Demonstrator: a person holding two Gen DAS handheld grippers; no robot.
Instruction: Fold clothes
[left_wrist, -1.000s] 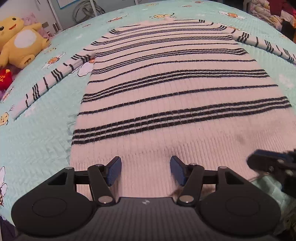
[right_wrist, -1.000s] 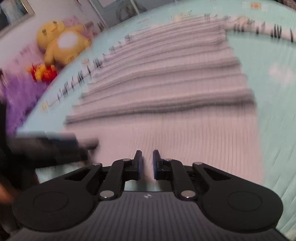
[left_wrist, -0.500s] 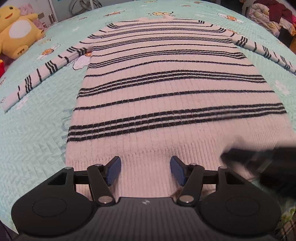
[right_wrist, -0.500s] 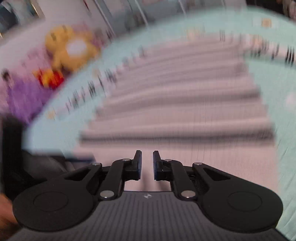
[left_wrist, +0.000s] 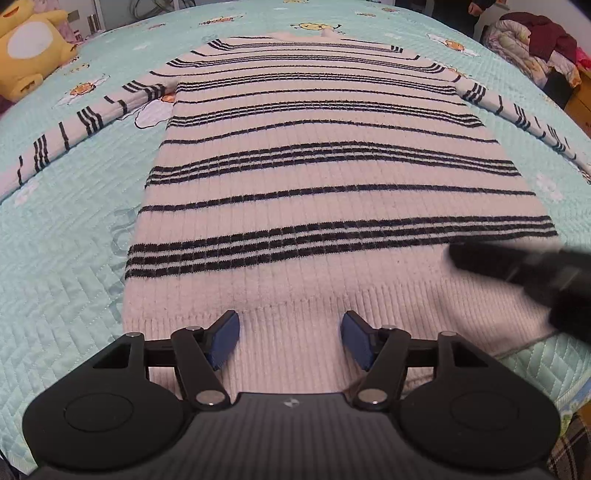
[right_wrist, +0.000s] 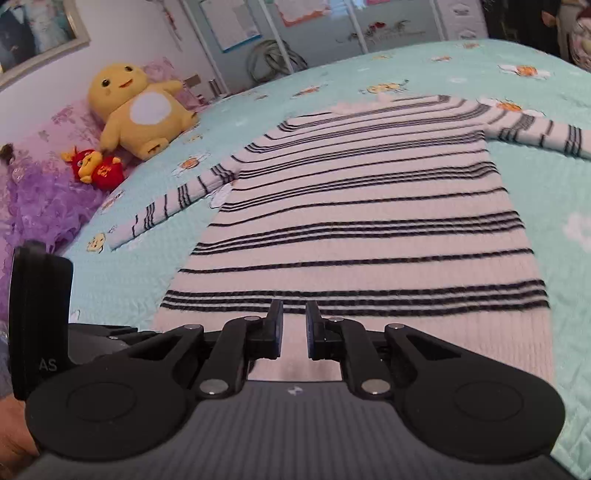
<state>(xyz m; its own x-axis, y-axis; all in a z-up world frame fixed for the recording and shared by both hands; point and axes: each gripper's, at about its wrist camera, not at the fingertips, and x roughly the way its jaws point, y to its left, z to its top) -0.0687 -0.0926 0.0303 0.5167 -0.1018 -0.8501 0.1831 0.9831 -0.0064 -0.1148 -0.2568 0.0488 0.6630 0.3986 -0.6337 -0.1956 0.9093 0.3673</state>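
A cream sweater with black stripes (left_wrist: 325, 177) lies flat on the bed, hem nearest me and both sleeves spread out sideways. My left gripper (left_wrist: 290, 338) hovers over the middle of the ribbed hem, jaws wide and opening slightly, nothing between the blue pads. My right gripper (right_wrist: 294, 325) hangs above the sweater (right_wrist: 369, 229) near the hem, its pads a narrow slit apart with nothing in it. In the left wrist view that right gripper shows as a dark blurred shape (left_wrist: 517, 269) over the hem's right corner.
A mint quilted bedspread (left_wrist: 55, 258) lies under the sweater. A yellow plush (right_wrist: 140, 110) and a small red toy (right_wrist: 96, 166) sit at the far left by purple fabric (right_wrist: 33, 199). A heap of clothes (left_wrist: 532, 48) lies at the far right.
The right gripper has risen and come inward over the hem's right corner; its view went from blurred to sharp. The left gripper tilted a little, staying over the hem.
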